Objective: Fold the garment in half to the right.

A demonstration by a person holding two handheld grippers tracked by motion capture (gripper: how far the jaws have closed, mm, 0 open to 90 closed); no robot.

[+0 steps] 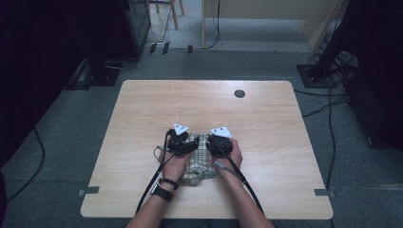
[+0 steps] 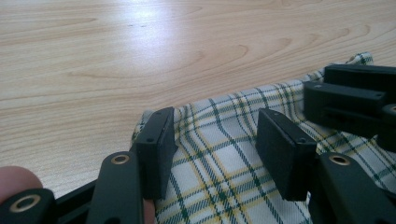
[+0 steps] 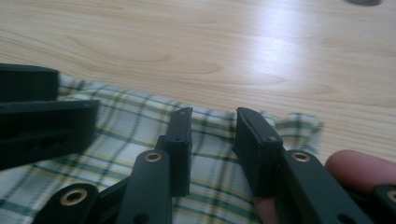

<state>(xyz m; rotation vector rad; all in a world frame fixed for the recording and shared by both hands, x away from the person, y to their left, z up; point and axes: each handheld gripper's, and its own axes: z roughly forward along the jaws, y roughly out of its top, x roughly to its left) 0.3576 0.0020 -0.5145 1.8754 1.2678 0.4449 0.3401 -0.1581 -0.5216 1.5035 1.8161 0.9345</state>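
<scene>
A checked cloth [image 1: 199, 166], white with green and yellow lines, lies crumpled on the near middle of the wooden table [image 1: 199, 104]. Both grippers rest low over its far edge, side by side. In the left gripper view my left gripper [image 2: 215, 135] has its jaws apart over the cloth [image 2: 219, 158], one pad [image 2: 159, 140] at the fabric's left border. In the right gripper view my right gripper [image 3: 212, 126] has a narrower gap, and the cloth [image 3: 140, 121] shows through it without being pinched. From above, the left gripper [image 1: 186, 142] and right gripper [image 1: 216, 144] nearly touch.
A round dark grommet [image 1: 239, 93] sits in the table's far right part. Bare wood stretches beyond and beside the cloth. Cables trail from both grippers toward the near edge. Dark stands and cables stand on the grey floor around the table.
</scene>
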